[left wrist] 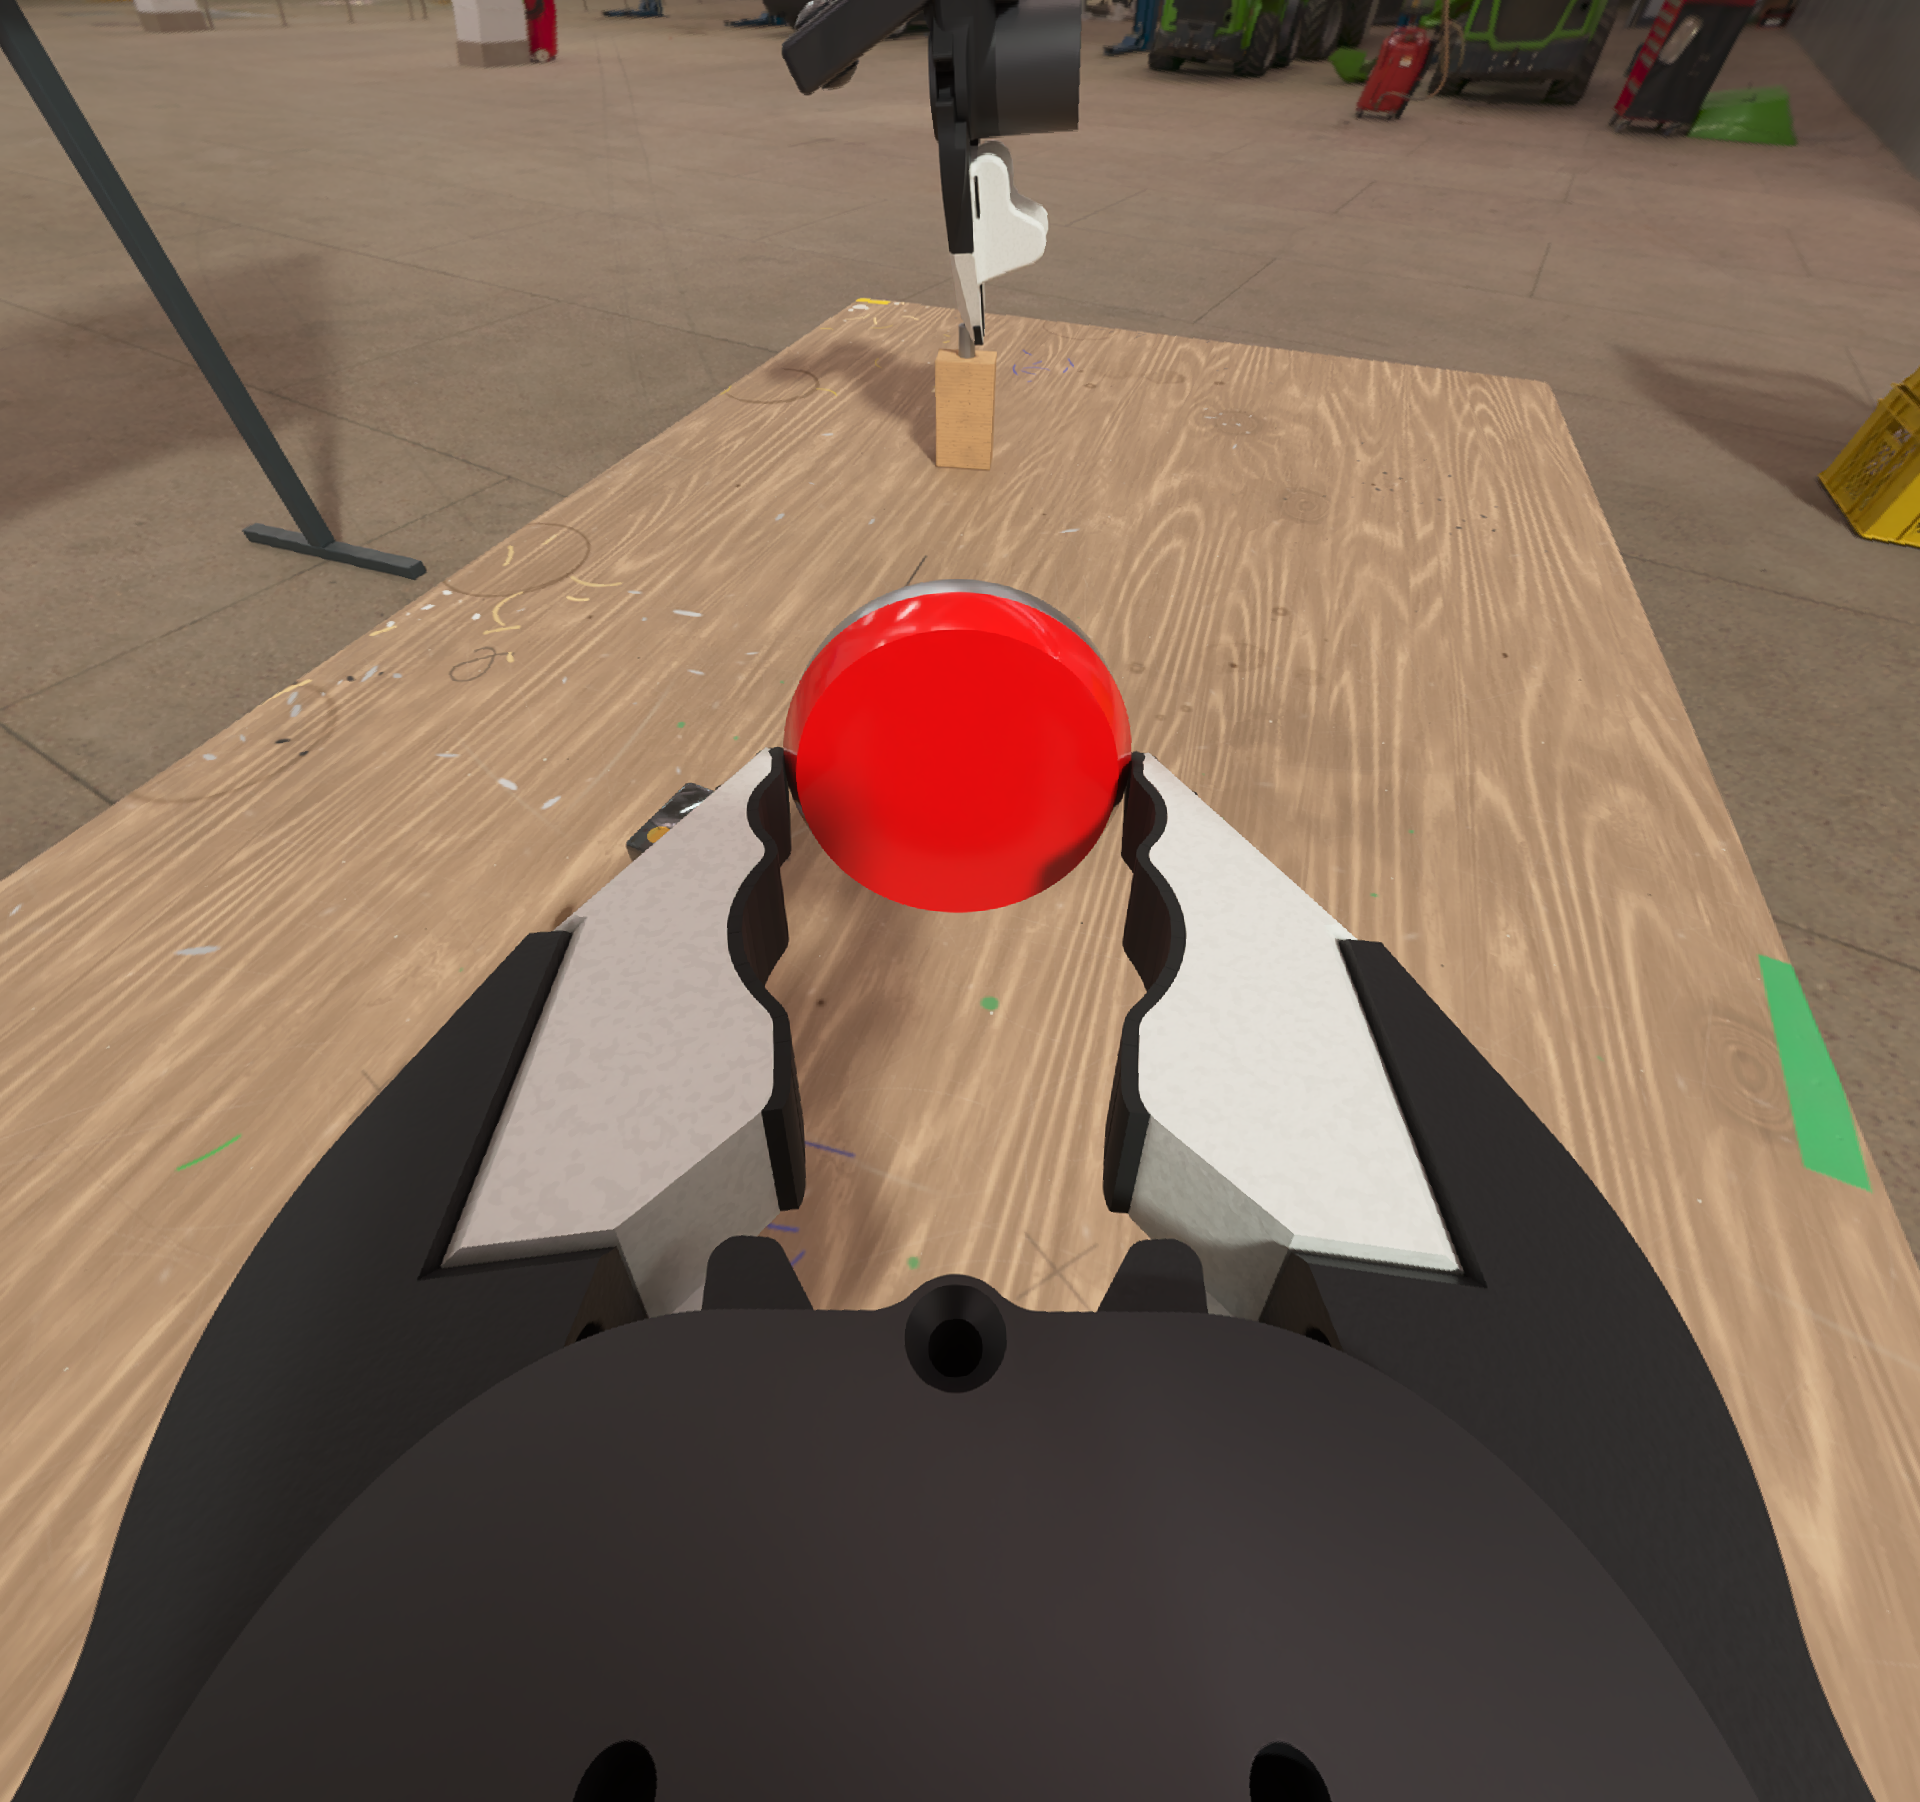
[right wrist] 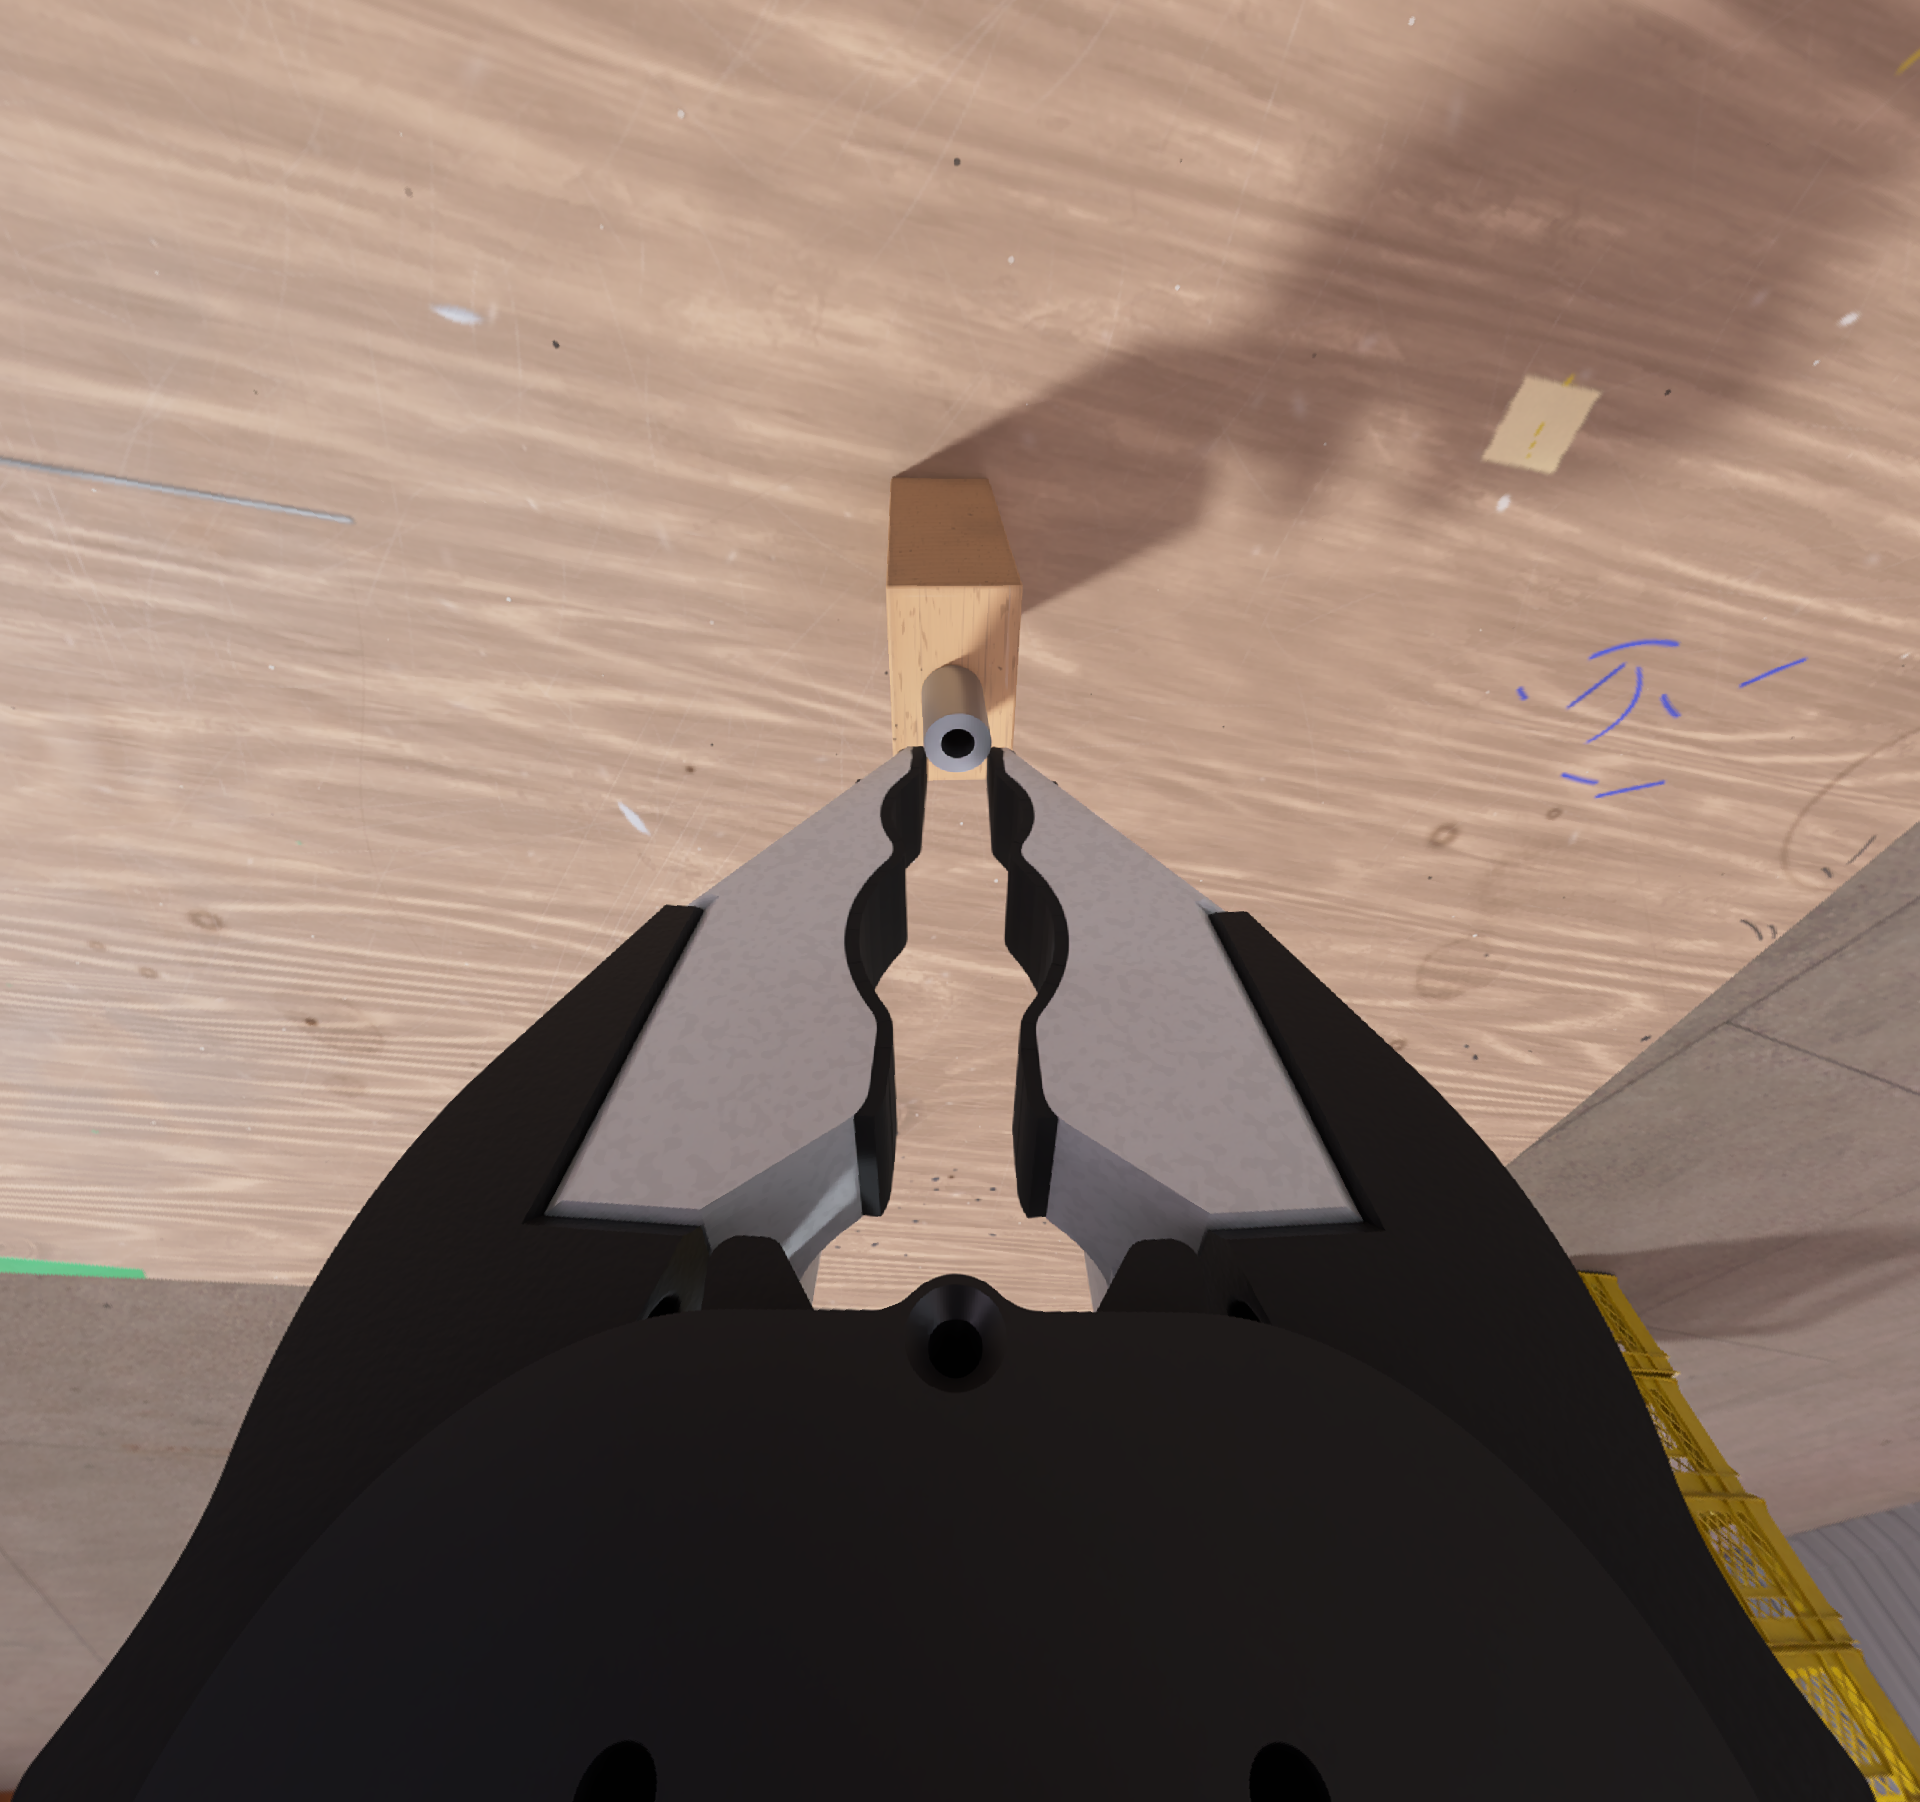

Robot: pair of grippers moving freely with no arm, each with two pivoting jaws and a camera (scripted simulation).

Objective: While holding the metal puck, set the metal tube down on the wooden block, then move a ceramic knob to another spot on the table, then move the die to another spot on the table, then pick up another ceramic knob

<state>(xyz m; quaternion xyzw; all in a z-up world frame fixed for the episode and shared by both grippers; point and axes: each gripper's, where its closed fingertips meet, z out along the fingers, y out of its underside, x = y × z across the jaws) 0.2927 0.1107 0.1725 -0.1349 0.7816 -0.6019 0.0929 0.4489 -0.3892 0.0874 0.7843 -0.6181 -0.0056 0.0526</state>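
My left gripper [left wrist: 956, 765] is shut on the metal puck [left wrist: 956, 796], a disc with a red face and a grey rim, and holds it above the wooden table [left wrist: 1351, 713]. My right gripper [right wrist: 956, 765] points straight down, its tips shut on the small grey metal tube [right wrist: 956, 742]. The tube stands upright on top of the wooden block [right wrist: 951, 630]. In the left wrist view the right gripper [left wrist: 971, 329] hangs over the block [left wrist: 964, 412] at the table's far end. No ceramic knob is in view.
A small dark object with a yellow spot [left wrist: 670, 812] lies half hidden behind my left finger. A yellow crate [left wrist: 1881, 464] stands on the floor on the right, also in the right wrist view [right wrist: 1766, 1596]. A dark metal stand [left wrist: 332, 552] stands left of the table.
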